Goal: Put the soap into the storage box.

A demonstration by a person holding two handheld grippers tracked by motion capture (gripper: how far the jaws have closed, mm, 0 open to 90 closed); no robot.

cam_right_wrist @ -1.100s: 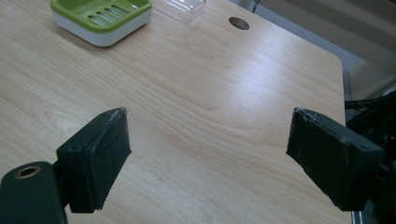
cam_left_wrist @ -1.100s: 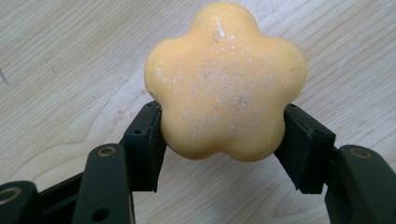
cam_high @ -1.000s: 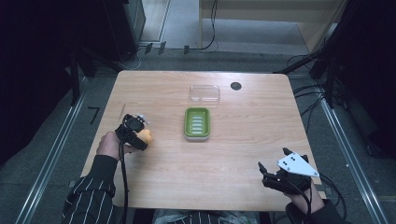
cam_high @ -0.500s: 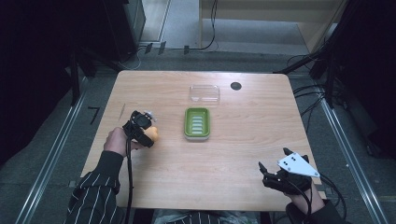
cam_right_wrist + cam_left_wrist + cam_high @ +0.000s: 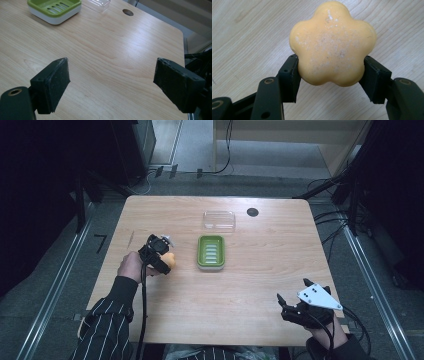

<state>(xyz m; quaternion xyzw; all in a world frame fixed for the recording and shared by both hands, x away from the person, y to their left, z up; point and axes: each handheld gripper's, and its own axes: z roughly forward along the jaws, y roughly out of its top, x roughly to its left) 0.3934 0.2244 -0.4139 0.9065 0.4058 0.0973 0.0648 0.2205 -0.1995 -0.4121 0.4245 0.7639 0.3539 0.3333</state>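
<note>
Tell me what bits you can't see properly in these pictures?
- Flower-shaped orange soap bar: its underside is hidden in the left gripper view, and in the high view the left gripper covers most of it.
- Green slotted soap dish: cut off by the top edge of the right gripper view.
- Clear plastic lid: too small in the high view to show any detail.

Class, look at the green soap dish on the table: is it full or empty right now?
Empty. The green soap dish shows only its bare slotted insert; the orange soap is gripped in the left claw, off to the dish's side.
</note>
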